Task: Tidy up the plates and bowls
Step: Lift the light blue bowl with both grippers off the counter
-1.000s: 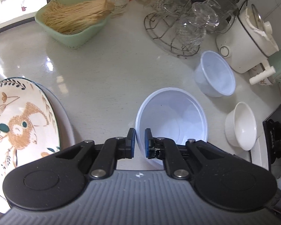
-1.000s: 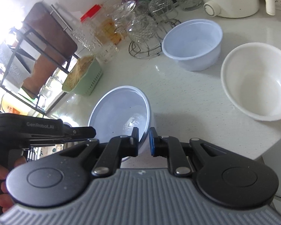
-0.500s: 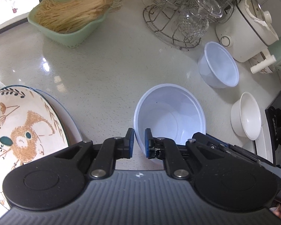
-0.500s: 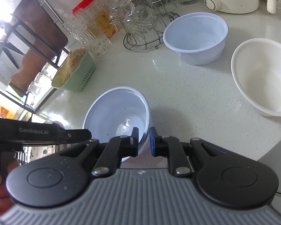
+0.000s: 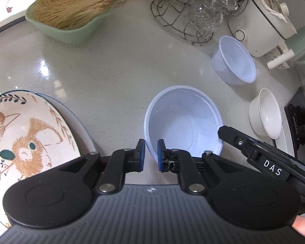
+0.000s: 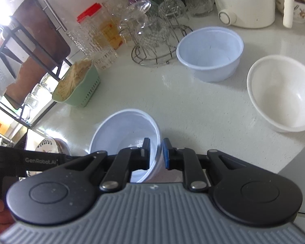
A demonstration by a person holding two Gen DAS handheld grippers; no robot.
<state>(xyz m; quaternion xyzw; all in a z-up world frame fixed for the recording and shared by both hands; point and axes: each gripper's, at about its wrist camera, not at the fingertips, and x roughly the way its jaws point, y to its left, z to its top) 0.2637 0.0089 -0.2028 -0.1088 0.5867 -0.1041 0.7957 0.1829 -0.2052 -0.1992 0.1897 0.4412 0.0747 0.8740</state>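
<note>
Item: pale-blue bowl (image 5: 183, 122), rim pinched by left claw (image 5: 151, 152) and right claw (image 6: 156, 152); lift level, both together.

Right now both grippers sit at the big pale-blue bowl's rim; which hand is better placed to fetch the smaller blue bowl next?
Right, probably. The right gripper is on the side nearer the smaller blue bowl. The left gripper grips the big bowl on the side by the patterned plate.

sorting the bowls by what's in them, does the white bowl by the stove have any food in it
No, in the right wrist view the white bowl shows only its bare, glossy inside, standing apart from the smaller bluish bowl.
</note>
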